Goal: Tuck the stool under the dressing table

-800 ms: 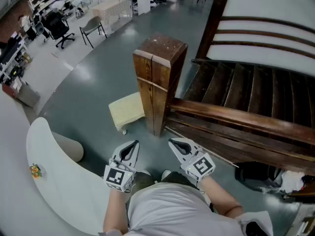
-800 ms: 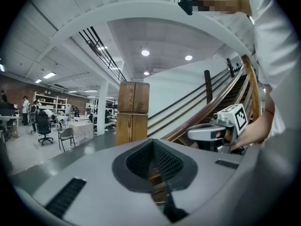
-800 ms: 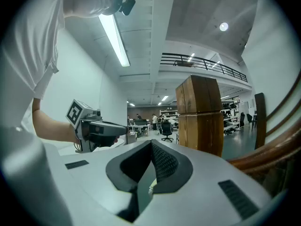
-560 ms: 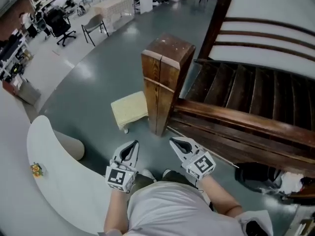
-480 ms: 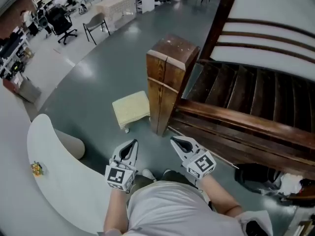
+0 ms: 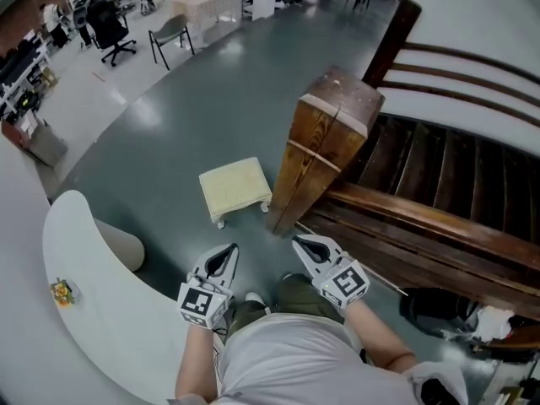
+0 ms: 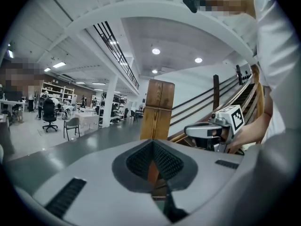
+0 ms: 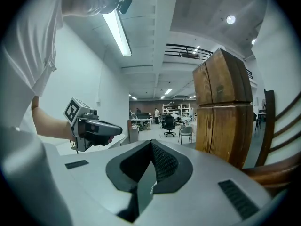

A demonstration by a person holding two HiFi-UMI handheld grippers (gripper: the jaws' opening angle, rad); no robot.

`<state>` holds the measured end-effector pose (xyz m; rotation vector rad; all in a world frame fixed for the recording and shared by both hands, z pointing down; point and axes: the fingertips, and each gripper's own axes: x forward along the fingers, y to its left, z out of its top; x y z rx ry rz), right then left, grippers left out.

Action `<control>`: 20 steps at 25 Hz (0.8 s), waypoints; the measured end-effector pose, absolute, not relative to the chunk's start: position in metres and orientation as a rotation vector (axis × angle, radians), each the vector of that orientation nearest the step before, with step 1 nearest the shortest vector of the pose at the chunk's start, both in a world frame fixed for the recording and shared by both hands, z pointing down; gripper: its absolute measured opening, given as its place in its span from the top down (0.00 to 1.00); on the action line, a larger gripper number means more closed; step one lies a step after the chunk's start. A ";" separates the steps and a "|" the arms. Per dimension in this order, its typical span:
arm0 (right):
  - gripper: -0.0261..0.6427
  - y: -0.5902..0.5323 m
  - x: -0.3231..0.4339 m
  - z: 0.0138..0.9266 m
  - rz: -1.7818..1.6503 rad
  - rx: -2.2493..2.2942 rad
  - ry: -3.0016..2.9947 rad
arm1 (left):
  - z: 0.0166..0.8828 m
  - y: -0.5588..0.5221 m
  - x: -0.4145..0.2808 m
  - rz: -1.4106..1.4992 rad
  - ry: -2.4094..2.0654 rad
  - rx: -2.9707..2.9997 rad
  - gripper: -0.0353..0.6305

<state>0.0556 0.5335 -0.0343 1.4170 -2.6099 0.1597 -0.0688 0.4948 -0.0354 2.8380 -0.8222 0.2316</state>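
Both grippers are held low in front of the person's white shirt (image 6: 287, 363), pointing out over the grey floor (image 6: 169, 133). The left gripper (image 6: 226, 252) has its jaws pressed together with nothing in them, and the right gripper (image 6: 301, 245) is closed and empty in the same way.

The stool (image 6: 235, 189), a small low one with a cream padded top, shows only in the head view. It stands on the floor ahead of the grippers, just beside the foot of the thick wooden post (image 6: 323, 150). It is apart from the white counter (image 6: 93, 310), whose curved top sweeps along the left, so it is out in the open rather than under that top. A small orange-and-yellow thing (image 6: 59, 292) sits on the counter, too small to identify.

The left gripper view looks past its own closed tips to the post and to the right gripper held alongside, marker cube (image 7: 233, 118) facing the lens. The right gripper view gives the reverse, with the left gripper off to its left, and beyond it a black office chair (image 8: 169, 124) and shelving (image 8: 176, 109) far down the room. A long ceiling light (image 8: 117, 29) appears only there.

The only print I can make out is the black-and-white square pattern on the cubes.
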 end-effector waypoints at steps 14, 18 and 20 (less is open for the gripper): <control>0.95 0.396 0.034 -0.008 0.136 1.198 -2.654 | -0.018 0.375 -0.071 0.281 -1.030 2.758 0.95; 0.95 0.362 0.014 -0.005 0.148 1.045 -2.714 | -0.018 0.344 -0.082 0.296 -1.163 2.698 0.95; 0.95 0.349 0.002 -0.003 0.134 0.966 -2.733 | -0.015 0.332 -0.090 0.301 -1.231 2.651 0.95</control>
